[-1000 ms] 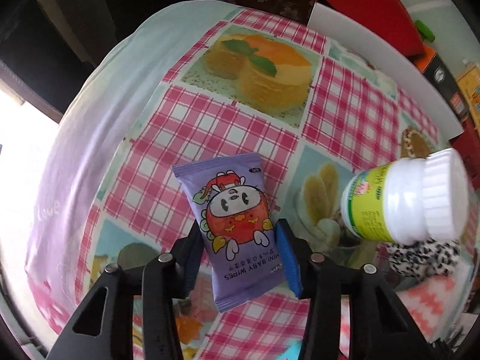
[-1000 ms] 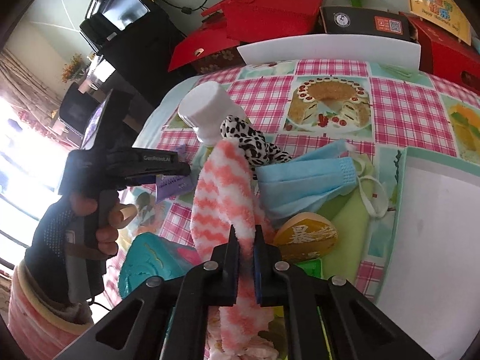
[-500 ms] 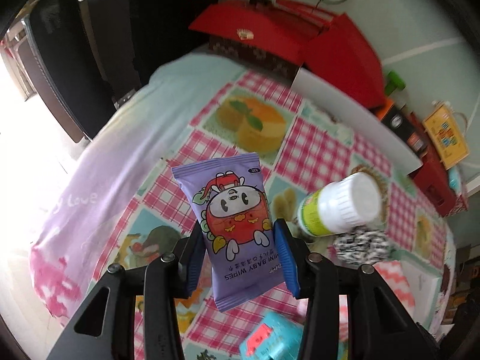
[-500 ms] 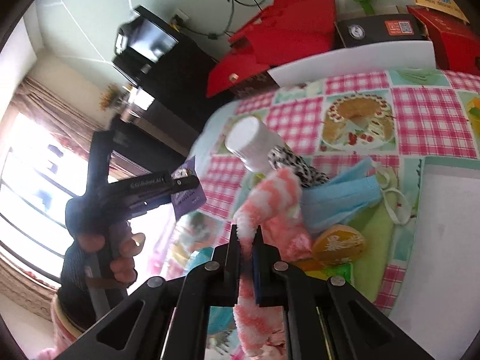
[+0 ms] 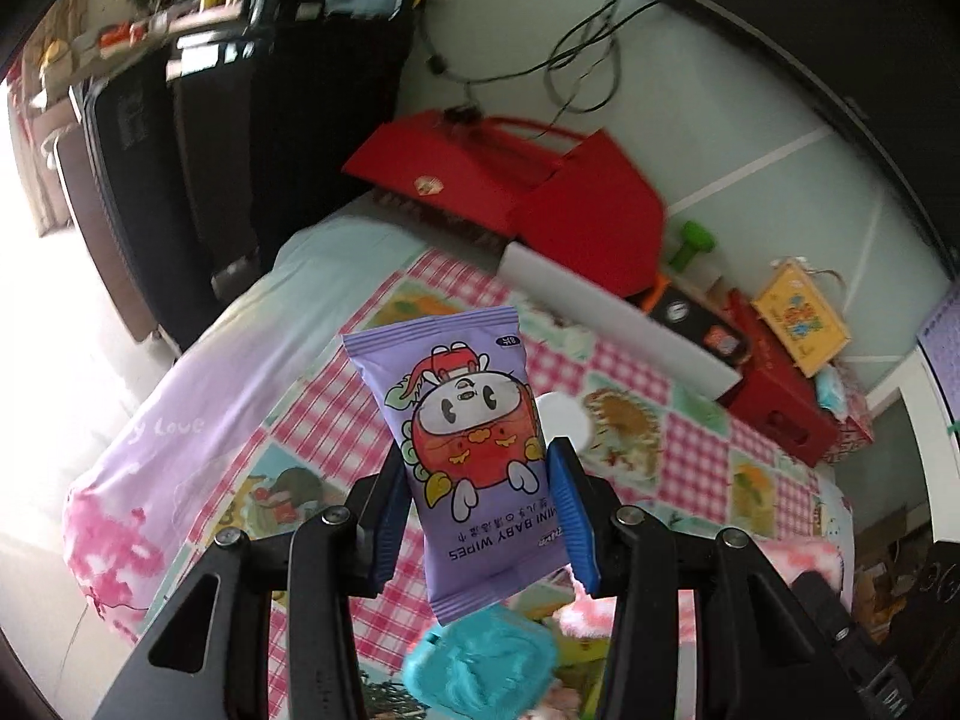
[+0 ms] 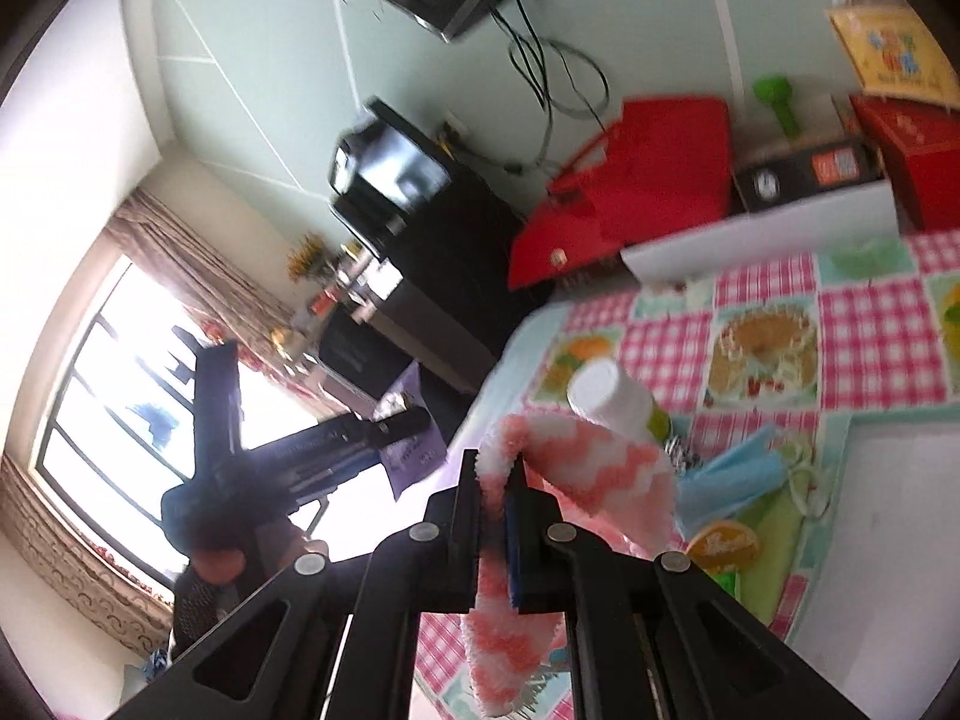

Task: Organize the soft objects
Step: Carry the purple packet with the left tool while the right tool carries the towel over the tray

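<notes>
A purple pack of mini baby wipes (image 5: 474, 450) with a cartoon face stands upright between the blue pads of my left gripper (image 5: 483, 516), which is shut on it, high above the checked tablecloth (image 5: 336, 408). My right gripper (image 6: 495, 510) is shut on a fluffy pink-and-white zigzag sock (image 6: 588, 468) that drapes over to the right and hangs down below the fingers. In the right wrist view the left gripper (image 6: 408, 426) shows at the left, held in a gloved hand (image 6: 210, 576), with the purple wipes pack (image 6: 414, 456) at its tip.
On the table lie a white-capped bottle (image 6: 612, 402), a blue face mask (image 6: 738, 480), a leopard-print piece (image 6: 678, 450), an orange packet (image 6: 723, 546), a green pad (image 6: 774, 534) and a teal pouch (image 5: 480, 660). A white tray (image 5: 612, 324), red boxes (image 5: 528, 180) and black cabinets (image 5: 252, 120) stand behind.
Both grippers have risen and tipped up with their loads. The table has dropped lower in both views and more of the wall and room shows.
</notes>
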The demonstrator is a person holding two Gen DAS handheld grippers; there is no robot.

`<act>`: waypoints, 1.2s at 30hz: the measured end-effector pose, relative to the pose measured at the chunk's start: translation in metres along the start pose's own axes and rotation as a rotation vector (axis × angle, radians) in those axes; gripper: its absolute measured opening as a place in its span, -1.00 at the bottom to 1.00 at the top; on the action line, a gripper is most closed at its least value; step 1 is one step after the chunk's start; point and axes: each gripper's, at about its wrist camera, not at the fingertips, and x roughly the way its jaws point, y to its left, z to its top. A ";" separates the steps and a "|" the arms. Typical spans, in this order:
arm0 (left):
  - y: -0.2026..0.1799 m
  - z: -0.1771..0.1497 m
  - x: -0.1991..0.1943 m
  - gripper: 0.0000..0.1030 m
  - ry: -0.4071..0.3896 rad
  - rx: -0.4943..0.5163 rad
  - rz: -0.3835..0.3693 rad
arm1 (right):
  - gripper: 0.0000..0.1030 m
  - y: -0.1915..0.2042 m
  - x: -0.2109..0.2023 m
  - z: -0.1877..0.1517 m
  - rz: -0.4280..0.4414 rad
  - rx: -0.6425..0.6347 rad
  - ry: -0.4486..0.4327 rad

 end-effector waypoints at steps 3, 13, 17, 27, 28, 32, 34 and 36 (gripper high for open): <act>-0.017 -0.002 -0.016 -0.11 -0.043 0.035 -0.013 | -0.87 0.009 -0.027 0.007 -0.003 -0.022 -0.068; -0.086 -0.019 -0.031 -0.11 -0.049 0.169 -0.116 | -0.87 0.005 -0.130 0.018 -0.169 -0.055 -0.283; -0.116 -0.034 -0.020 -0.11 -0.005 0.216 -0.159 | -0.87 -0.009 -0.164 0.019 -0.256 -0.030 -0.340; -0.200 -0.076 0.007 -0.11 0.085 0.348 -0.266 | -0.87 -0.056 -0.232 0.012 -0.490 0.067 -0.436; -0.206 -0.080 0.010 -0.11 0.091 0.359 -0.270 | -0.87 -0.061 -0.239 0.010 -0.516 0.080 -0.446; -0.227 -0.098 0.029 -0.10 0.125 0.398 -0.282 | -0.87 -0.081 -0.256 0.007 -0.569 0.135 -0.463; -0.237 -0.108 0.042 -0.11 0.154 0.423 -0.275 | -0.87 -0.091 -0.261 0.006 -0.594 0.164 -0.466; -0.246 -0.117 0.056 -0.11 0.181 0.445 -0.268 | -0.87 -0.101 -0.264 0.006 -0.637 0.187 -0.462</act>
